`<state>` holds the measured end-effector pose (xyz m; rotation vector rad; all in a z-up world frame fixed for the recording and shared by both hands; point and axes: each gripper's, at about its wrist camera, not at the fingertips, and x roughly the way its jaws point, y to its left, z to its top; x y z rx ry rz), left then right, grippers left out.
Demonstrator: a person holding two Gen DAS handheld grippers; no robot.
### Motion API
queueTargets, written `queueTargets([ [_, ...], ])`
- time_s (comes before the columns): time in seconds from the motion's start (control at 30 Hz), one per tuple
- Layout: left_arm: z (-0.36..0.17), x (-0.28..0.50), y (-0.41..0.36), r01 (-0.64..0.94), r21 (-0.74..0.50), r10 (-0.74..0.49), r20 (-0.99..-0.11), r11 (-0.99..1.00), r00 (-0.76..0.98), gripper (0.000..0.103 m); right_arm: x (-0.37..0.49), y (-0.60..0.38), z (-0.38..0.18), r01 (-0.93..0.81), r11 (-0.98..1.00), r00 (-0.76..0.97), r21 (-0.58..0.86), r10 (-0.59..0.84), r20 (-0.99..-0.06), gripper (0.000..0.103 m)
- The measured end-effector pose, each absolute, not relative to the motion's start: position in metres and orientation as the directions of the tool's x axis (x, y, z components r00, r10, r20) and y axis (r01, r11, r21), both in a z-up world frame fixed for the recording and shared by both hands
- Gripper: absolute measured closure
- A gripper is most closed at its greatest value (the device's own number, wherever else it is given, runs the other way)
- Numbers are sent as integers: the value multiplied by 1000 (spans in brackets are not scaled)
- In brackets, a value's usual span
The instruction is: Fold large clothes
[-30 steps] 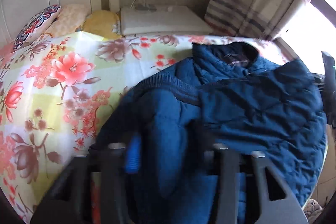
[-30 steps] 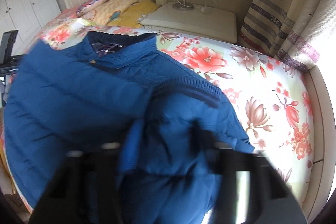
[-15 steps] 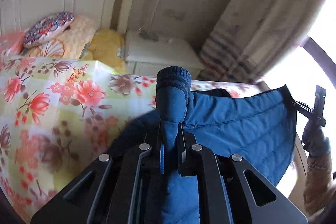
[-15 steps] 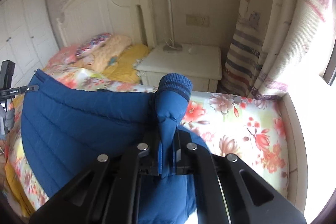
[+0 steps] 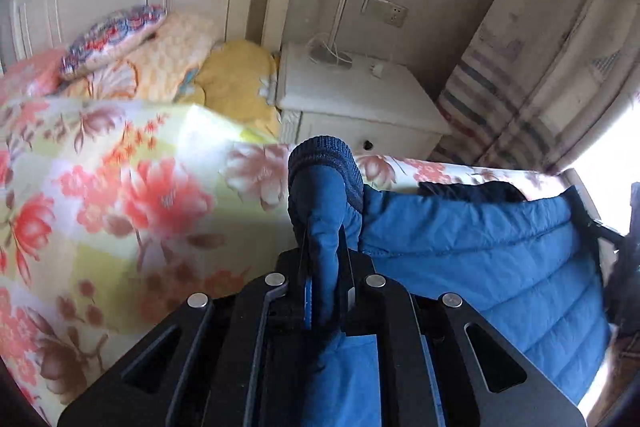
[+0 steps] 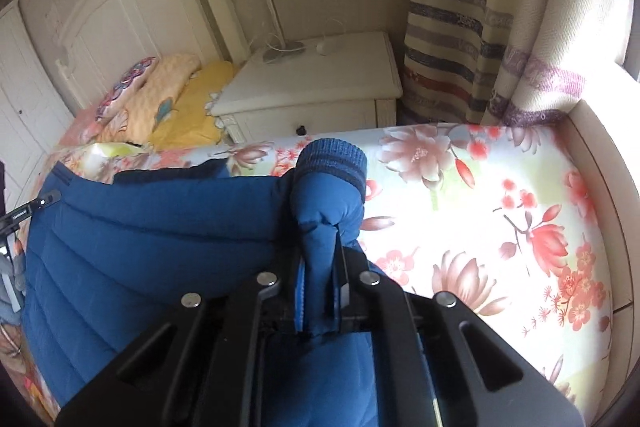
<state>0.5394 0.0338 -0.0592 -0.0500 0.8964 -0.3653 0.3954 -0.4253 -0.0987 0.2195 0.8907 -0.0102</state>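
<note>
Each sleeve of the blue padded jacket (image 5: 472, 247) is being pinched by fully closed jaws, left gripper (image 5: 324, 259) and right gripper (image 6: 320, 259), above the floral bedspread (image 6: 500, 211), cuffs at twelve o'clock; slippery padding is judged liable to be pulled free.

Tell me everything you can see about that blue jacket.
The blue jacket is a puffy quilted coat with stitched horizontal channels, a darker collar and ribbed knit cuffs. Its body lies spread on the floral bedspread. Each sleeve end is pinched and raised, cuff upward: one in the left gripper, the other in the right gripper.
</note>
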Motion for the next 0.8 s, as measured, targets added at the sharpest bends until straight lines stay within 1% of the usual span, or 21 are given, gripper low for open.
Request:
queueTargets([
  [0.03,-71,545,26,290,-157,-299,-780,944,550,91,404,-424,-114,113,979,594,169,70,-801,89],
  [0.07,-88,553,19,288,-133,-269,-817,948,510,80,409,-423,-127,128,980,574,152,52,-817,81],
  [0.1,-98,558,17,272,-127,-251,-836,954,489,74,410,-424,-129,139,978,580,157,48,-813,81],
  [0.13,-101,561,21,249,-141,-250,-835,958,490,66,410,-425,-128,152,976,582,156,39,-812,77],
  [0.2,-99,563,33,228,-205,-293,-829,952,477,60,408,-424,-124,147,978,579,150,38,-815,67],
  [0.23,-98,561,39,213,-217,-295,-828,953,477,49,402,-427,-119,157,977,571,146,31,-820,47],
  [0.27,-92,554,53,186,-249,-310,-811,950,497,43,393,-433,-112,170,973,576,158,32,-817,38],
  [0.33,-75,536,87,160,-338,-368,-743,927,559,39,362,-443,-92,148,963,630,224,83,-773,36],
  [0.37,-64,518,108,151,-380,-390,-700,913,598,26,341,-448,-82,120,963,658,243,106,-746,34],
  [0.4,-57,503,123,154,-395,-399,-671,906,625,15,313,-451,-71,83,968,683,236,118,-721,32],
  [0.43,-49,480,142,173,-401,-409,-636,900,654,13,288,-452,-65,48,975,697,217,123,-707,29],
  [0.47,-44,463,152,196,-401,-422,-619,895,662,13,269,-451,-62,20,980,703,200,129,-700,28],
  [0.53,-40,421,168,268,-397,-471,-609,878,639,12,214,-450,-64,-53,983,707,179,163,-688,25],
  [0.63,-50,363,167,373,-347,-508,-640,861,576,10,161,-447,-83,-112,974,683,195,218,-697,25],
  [0.7,-62,331,160,439,-336,-541,-658,833,523,7,139,-441,-100,-129,971,661,199,234,-713,25],
  [0.8,-84,307,148,480,-292,-529,-695,827,488,7,133,-430,-119,-153,971,634,184,239,-736,25],
])
